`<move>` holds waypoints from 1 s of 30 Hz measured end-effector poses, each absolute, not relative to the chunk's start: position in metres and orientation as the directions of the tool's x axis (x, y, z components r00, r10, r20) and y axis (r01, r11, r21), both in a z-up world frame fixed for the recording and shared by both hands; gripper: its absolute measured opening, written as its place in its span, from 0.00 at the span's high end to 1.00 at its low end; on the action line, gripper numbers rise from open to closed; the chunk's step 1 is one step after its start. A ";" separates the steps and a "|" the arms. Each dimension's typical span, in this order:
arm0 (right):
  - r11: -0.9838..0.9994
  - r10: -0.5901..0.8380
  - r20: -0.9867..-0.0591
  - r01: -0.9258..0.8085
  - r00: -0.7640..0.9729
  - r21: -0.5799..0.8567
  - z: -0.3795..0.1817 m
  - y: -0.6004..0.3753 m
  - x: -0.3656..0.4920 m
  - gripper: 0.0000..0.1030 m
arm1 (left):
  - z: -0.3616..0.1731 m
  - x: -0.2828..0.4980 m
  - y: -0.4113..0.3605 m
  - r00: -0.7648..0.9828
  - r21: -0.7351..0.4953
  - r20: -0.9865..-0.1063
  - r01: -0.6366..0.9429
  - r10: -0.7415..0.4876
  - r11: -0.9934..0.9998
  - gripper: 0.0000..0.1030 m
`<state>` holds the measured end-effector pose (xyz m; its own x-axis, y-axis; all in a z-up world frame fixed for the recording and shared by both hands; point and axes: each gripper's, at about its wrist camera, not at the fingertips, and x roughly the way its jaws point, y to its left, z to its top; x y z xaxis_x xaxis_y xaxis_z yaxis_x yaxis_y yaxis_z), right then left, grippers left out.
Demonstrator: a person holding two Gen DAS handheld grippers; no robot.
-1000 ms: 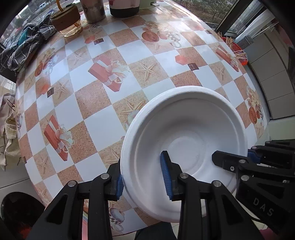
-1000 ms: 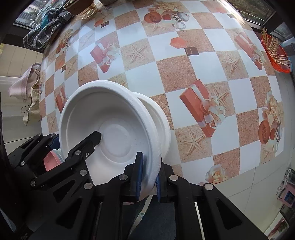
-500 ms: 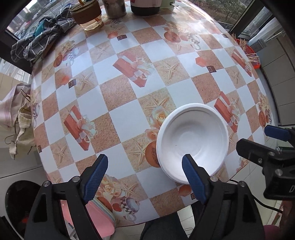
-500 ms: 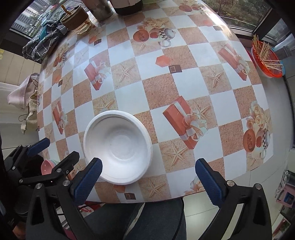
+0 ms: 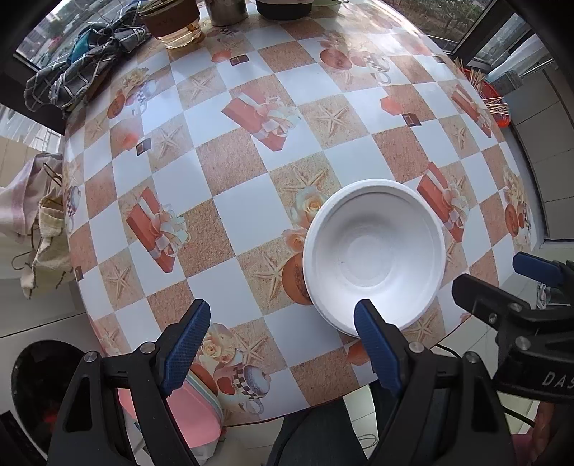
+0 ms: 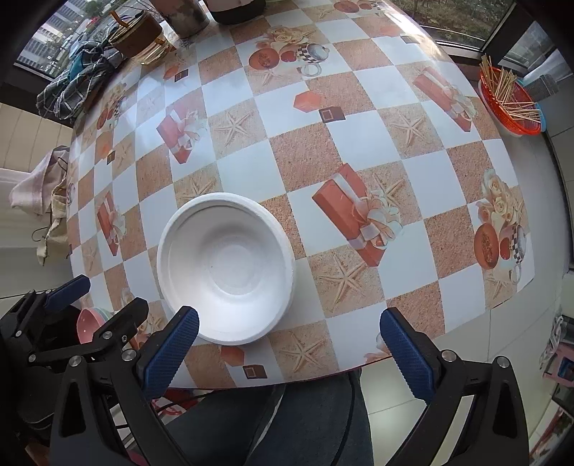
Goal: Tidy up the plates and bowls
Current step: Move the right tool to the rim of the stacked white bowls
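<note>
A white foam bowl (image 5: 375, 256) (image 6: 226, 269) sits upright on the checked tablecloth near the table's front edge, with a second white rim showing just beneath it. My left gripper (image 5: 281, 344) hangs open above the table, its right fingertip over the bowl's near rim, apart from it. My right gripper (image 6: 288, 353) is open wide over the front edge, its left fingertip near the bowl's rim. Nothing is between either pair of jaws. Each gripper shows in the other's view: the right gripper (image 5: 502, 283) beside the bowl, the left gripper (image 6: 97, 303) at its lower left.
Pink bowls (image 6: 88, 322) (image 5: 193, 412) sit below the table's front left edge. A glass cup (image 5: 172, 21), a metal can and a plaid cloth (image 5: 82, 68) stand at the back. A red basket of sticks (image 6: 509, 100) is far right. A person's legs (image 6: 287, 423) are under the front edge.
Both grippers were shut on the white bowl's rim, holding it over another bowl. Both have opened and let go, and now stand higher above the table. The bowl rests nested on the table.
</note>
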<state>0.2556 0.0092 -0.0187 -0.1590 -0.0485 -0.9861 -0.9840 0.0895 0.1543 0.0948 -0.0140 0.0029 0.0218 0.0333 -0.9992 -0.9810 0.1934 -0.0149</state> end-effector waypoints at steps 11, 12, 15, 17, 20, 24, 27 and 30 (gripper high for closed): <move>0.104 -0.061 -0.985 -0.982 -0.163 0.156 -0.021 0.007 0.257 0.02 | 0.002 0.095 -0.015 0.025 -0.021 -0.999 -0.983 0.023 0.185 0.17; 0.105 -0.063 -0.985 -0.982 -0.163 0.156 -0.022 0.007 0.258 0.02 | 0.002 0.095 -0.015 0.025 -0.020 -0.999 -0.982 0.023 0.186 0.17; 0.111 -0.072 -0.984 -0.982 -0.163 0.155 -0.024 0.008 0.259 0.02 | 0.002 0.096 -0.015 0.023 -0.019 -0.999 -0.982 0.023 0.186 0.17; 0.113 -0.078 -0.984 -0.982 -0.162 0.153 -0.025 0.008 0.259 0.02 | 0.002 0.096 -0.014 0.020 -0.016 -1.000 -0.982 0.022 0.187 0.17; 0.110 -0.079 -0.983 -0.982 -0.165 0.156 -0.026 0.009 0.258 0.02 | 0.002 0.096 -0.014 0.019 -0.015 -1.000 -0.983 0.020 0.184 0.17; 0.107 -0.070 -0.982 -0.980 -0.176 0.168 -0.024 0.011 0.256 0.02 | 0.001 0.096 -0.012 0.017 -0.015 -1.000 -0.981 0.010 0.194 0.17; 0.118 -0.062 -0.981 -0.978 -0.183 0.175 -0.022 0.011 0.258 0.02 | 0.003 0.100 -0.010 0.012 -0.009 -1.000 -0.977 0.009 0.214 0.17; 0.141 -0.051 -0.981 -0.974 -0.186 0.178 -0.019 0.011 0.265 0.02 | 0.004 0.108 -0.010 0.003 -0.002 -1.000 -0.969 0.002 0.247 0.17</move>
<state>0.2648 0.0106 -0.0194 -0.1864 -0.0514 -0.9811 -0.9739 0.1414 0.1776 0.1076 -0.0098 0.0037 0.0027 0.0023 -1.0000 -0.9689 0.2473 -0.0021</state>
